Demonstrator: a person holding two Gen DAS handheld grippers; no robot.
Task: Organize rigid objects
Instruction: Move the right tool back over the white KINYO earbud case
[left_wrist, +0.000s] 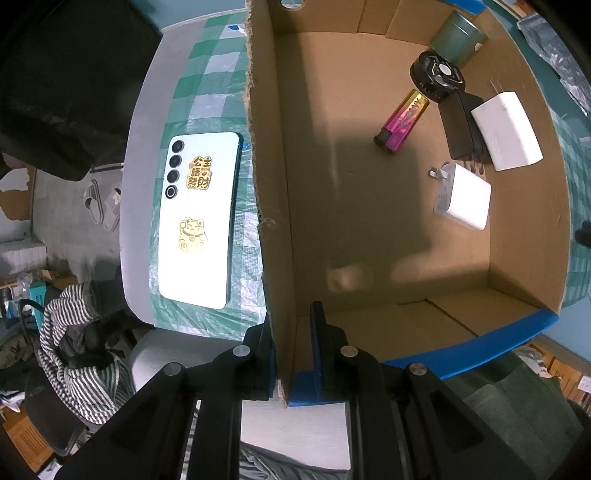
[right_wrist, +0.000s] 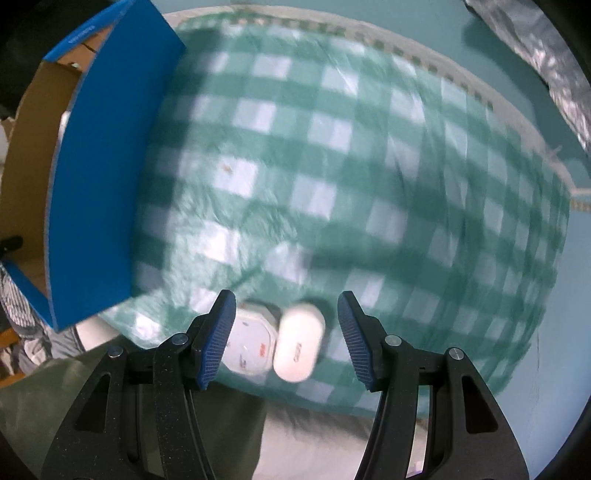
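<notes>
The left gripper (left_wrist: 295, 354) is pinching the wall of the cardboard box (left_wrist: 266, 184) between its fingers. Two white chargers (left_wrist: 463, 195), a lighter (left_wrist: 402, 122) and a small fan (left_wrist: 439, 75) are lying inside. The right gripper (right_wrist: 286, 339) is hanging wide open over a white case (right_wrist: 299, 343) on the bench.

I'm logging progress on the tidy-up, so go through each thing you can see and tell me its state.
cardboard box: open-topped, partly filled.
left gripper: shut on the box wall.
right gripper: open, above two white items.
phone: face down on the cloth, outside the box.
lighter: lying in the box.
white chargers: lying in the box.
white case: on the cloth, unboxed.
</notes>
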